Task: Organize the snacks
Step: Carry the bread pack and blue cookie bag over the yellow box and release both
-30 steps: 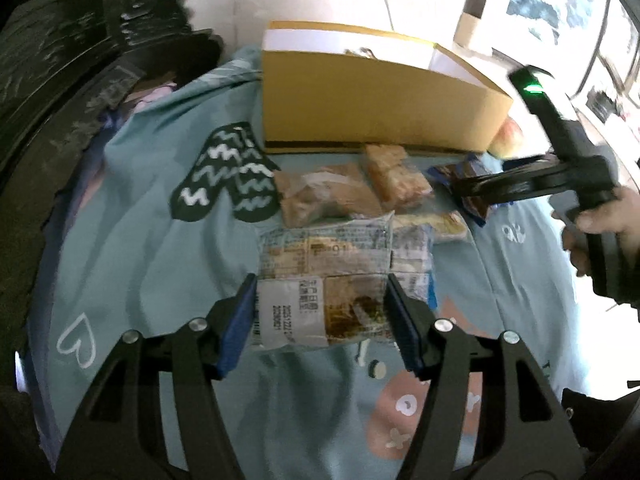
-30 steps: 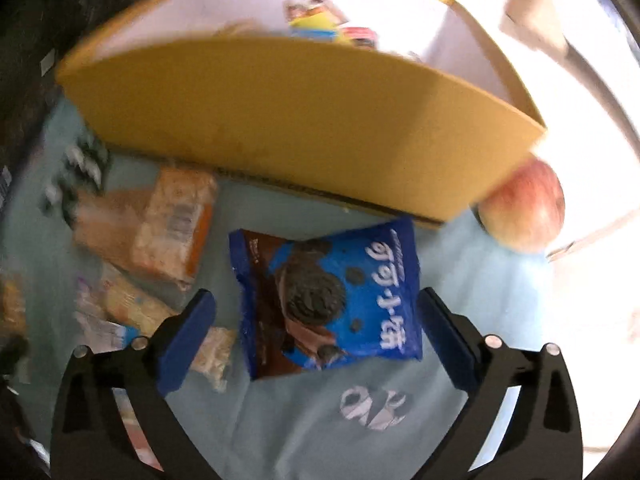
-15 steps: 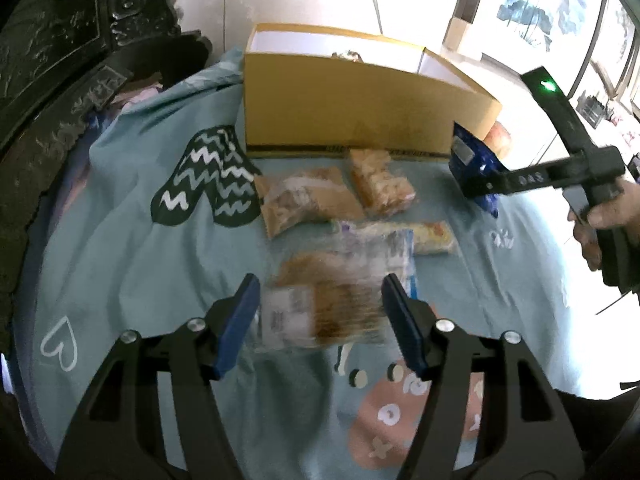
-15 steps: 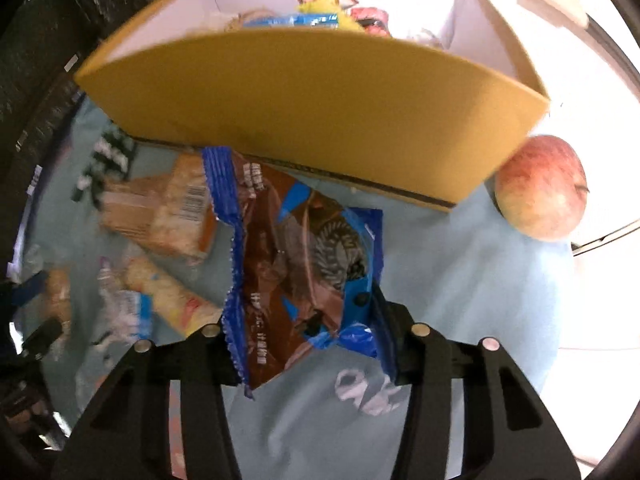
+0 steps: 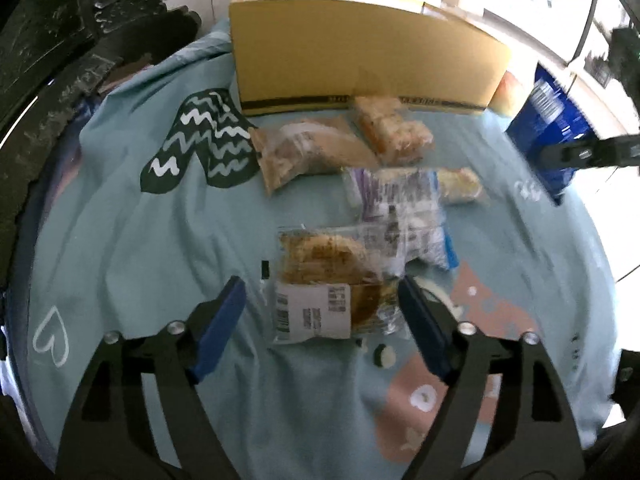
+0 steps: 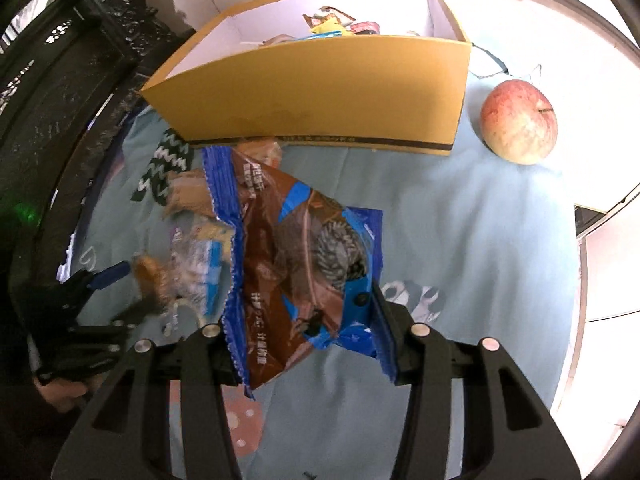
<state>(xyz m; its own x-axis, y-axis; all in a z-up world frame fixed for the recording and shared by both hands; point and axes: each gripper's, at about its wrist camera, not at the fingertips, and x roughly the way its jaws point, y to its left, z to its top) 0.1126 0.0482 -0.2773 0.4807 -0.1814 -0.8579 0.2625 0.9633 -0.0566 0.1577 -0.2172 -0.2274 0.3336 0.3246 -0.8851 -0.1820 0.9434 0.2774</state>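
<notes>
A clear pastry pack with a white label [image 5: 320,292] lies on the teal cloth [image 5: 120,240] between the fingers of my left gripper [image 5: 320,288]. Its jaws are opening and the blue pads stand clear of the pack. My right gripper [image 6: 306,312] is shut on a blue-and-brown cookie bag [image 6: 296,248], crumpled and held above the cloth in front of the yellow cardboard box [image 6: 320,92]. The left wrist view shows that bag [image 5: 548,128] at far right, beside the box [image 5: 360,52]. The box holds several snack packets [image 6: 340,28].
More packs lie between the pastry and the box: a brown one [image 5: 304,152], an orange one [image 5: 392,132], a clear purple-blue one [image 5: 400,208] and a long bar [image 5: 460,184]. An apple [image 6: 518,120] sits right of the box. Dark carved furniture [image 6: 60,80] borders the left.
My left gripper has sunk, widened and let go of the pastry pack, which now rests on the cloth. My right gripper shut on the blue cookie bag and lifted it off the cloth.
</notes>
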